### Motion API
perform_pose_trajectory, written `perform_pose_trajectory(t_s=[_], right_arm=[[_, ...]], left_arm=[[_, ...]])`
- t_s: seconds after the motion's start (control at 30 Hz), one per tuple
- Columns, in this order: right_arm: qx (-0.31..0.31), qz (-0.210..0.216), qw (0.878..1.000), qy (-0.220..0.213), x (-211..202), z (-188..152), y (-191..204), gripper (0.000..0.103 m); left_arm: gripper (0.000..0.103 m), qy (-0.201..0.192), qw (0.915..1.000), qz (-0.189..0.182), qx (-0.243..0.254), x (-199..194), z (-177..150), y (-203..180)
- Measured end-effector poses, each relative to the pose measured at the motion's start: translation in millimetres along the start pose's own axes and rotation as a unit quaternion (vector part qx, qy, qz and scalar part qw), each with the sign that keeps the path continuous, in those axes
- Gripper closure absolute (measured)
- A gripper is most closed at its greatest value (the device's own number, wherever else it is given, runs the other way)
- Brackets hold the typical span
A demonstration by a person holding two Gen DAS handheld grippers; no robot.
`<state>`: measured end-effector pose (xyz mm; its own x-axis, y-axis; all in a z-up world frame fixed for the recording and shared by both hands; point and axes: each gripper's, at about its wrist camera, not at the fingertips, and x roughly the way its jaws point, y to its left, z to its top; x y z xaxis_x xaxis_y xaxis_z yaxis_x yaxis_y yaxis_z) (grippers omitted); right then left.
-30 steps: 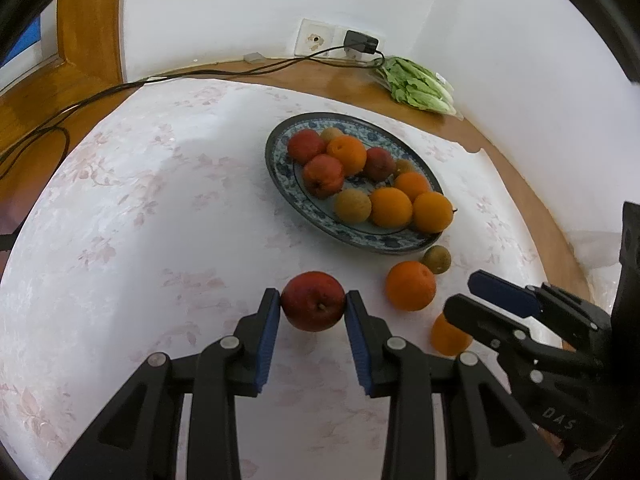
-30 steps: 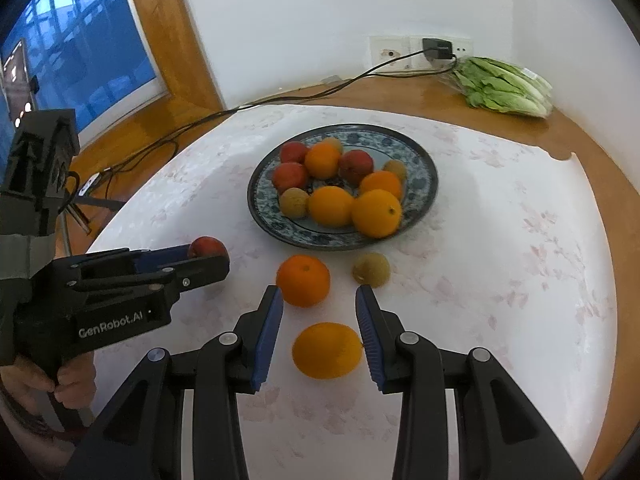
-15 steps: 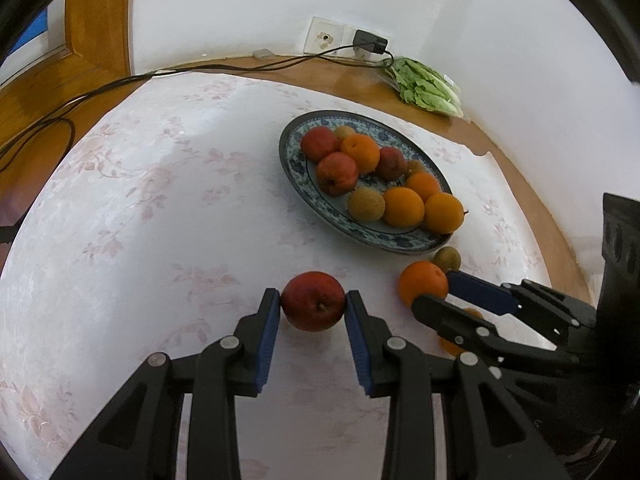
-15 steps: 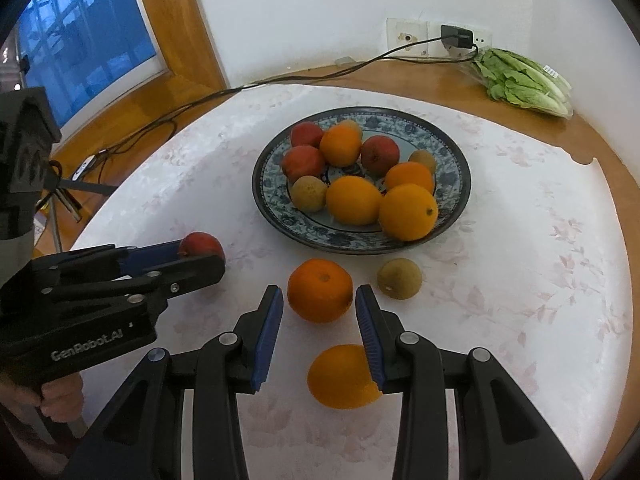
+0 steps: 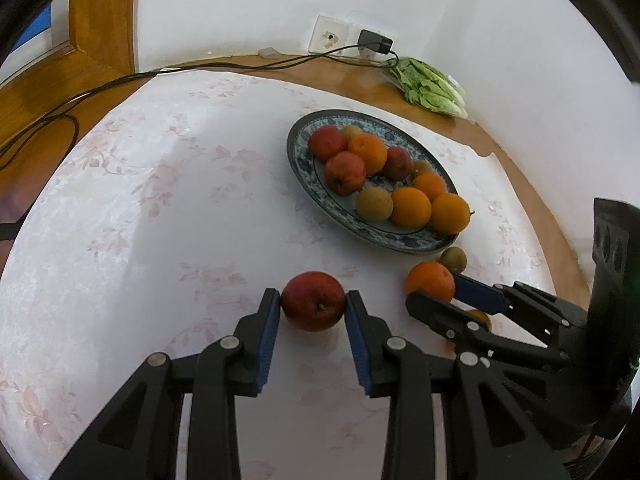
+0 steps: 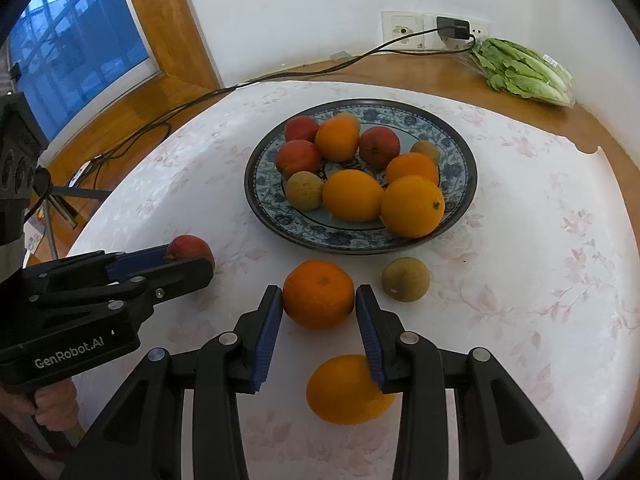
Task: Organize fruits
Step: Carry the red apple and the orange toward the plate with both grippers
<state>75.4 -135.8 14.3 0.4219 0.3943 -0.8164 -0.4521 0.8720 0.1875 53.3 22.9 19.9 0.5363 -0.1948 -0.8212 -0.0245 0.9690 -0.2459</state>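
Blue pads line the fingers (image 5: 270,322) of the left gripper (image 5: 312,308), which are clamped on a red apple (image 5: 313,301); whether it rests on the cloth or is just lifted cannot be told. The apple is gripped across its widest part, likely so it cannot roll out. The right gripper (image 6: 319,298) is set around an orange (image 6: 318,294), its fingers (image 6: 368,320) touching or nearly touching both sides; a firm clamp cannot be confirmed. A second orange (image 6: 344,392) lies below the right fingers, and a small brown fruit (image 6: 405,279) sits just beside the flanked orange. Beyond them the plate (image 6: 460,152) holds 9 fruits: 3 apples, 4 oranges and 2 brown ones, which are packed toward its centre, leaving bare rim. The 4 loose fruits are judged to belong on the plate. The white floral cloth (image 6: 540,260) covers the wooden worktop (image 6: 420,70), where a bag of greens (image 6: 524,70) and a cable (image 6: 280,76) are kept clear of the work.
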Motion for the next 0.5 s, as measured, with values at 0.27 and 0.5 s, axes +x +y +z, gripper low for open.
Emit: perform_pose_trajectory(t_s=[0.27,0.5], right_arm=[[-0.002,0.003,1.000,-0.001,-0.2,-0.1,-0.4,0.066],[-0.002,0.012,1.000,-0.010,-7.1,0.4,-0.9,0.066]], left_arm=[[0.068,-0.001,1.0000,-0.001,0.002,-1.4,0.4,-3.3],[0.068,-0.006,1.0000,0.001,0.004,-5.8,2.3,-5.1]])
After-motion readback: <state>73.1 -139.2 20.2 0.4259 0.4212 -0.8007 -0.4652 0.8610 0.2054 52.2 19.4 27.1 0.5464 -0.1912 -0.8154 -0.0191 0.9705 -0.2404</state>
